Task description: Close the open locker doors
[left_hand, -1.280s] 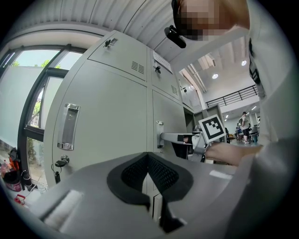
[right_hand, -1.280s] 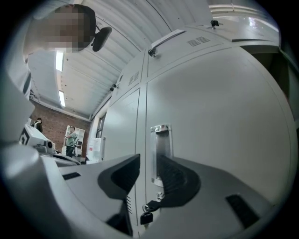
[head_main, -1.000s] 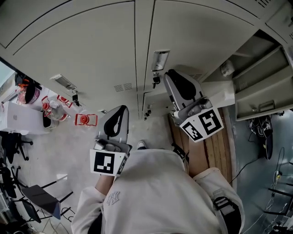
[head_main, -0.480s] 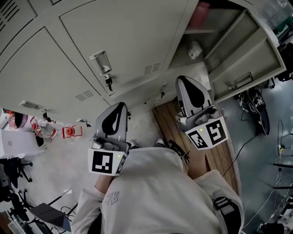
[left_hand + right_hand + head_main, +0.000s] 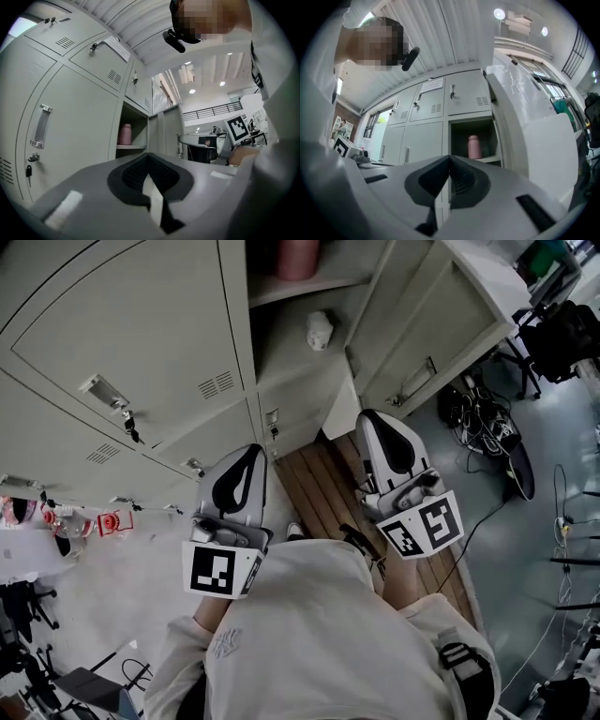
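- Left gripper (image 5: 149, 156): jaws together, nothing between.
- Right gripper (image 5: 449, 158): jaws together, nothing between.
- Open locker door (image 5: 439, 341): swung wide, right of its compartment, ahead of the right gripper.
- Pink bottle (image 5: 298, 257): upright on the compartment shelf.

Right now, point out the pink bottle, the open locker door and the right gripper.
pink bottle (image 5: 474, 146): right gripper view, mid-body.
open locker door (image 5: 445, 329): head view, panel above its handle.
right gripper (image 5: 373, 416): head view, tips of shut jaws.
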`<action>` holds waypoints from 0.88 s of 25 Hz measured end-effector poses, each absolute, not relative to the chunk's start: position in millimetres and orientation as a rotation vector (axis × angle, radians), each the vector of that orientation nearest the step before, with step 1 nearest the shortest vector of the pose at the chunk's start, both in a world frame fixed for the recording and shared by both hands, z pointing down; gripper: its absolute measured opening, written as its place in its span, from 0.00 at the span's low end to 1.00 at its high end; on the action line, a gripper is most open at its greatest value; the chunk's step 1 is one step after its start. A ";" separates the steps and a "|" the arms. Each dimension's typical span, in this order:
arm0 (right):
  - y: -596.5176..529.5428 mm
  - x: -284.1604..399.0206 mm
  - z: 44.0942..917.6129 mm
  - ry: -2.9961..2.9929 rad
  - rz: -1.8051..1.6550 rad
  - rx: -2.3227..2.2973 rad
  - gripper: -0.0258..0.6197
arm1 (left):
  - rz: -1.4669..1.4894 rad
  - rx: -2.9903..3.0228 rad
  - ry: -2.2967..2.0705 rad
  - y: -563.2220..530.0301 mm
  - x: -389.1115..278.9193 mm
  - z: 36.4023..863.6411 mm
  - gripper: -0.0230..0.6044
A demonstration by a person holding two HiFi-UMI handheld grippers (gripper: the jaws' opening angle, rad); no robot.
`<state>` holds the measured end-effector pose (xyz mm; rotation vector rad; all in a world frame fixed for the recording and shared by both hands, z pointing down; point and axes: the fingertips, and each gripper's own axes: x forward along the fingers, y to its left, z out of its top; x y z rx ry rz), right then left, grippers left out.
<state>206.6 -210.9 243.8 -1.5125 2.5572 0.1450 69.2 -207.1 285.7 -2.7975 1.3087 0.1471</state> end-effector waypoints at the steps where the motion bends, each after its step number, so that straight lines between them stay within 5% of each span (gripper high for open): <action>1: -209.1 218.3 243.3 2.553 0.149 -1.520 0.06 | 0.148 -2.800 1.305 -205.3 79.4 285.7 0.05; 13: -208.9 330.9 241.4 2.562 0.174 -1.534 0.06 | 0.097 -2.802 1.289 -192.4 142.1 290.5 0.05; 16: -219.3 335.8 244.7 2.607 0.121 -1.441 0.22 | 0.086 -2.786 1.307 -195.6 140.9 287.8 0.05; 22: -236.5 329.4 252.1 2.709 0.067 -1.291 0.24 | 0.055 -2.779 1.338 -200.4 136.9 292.0 0.05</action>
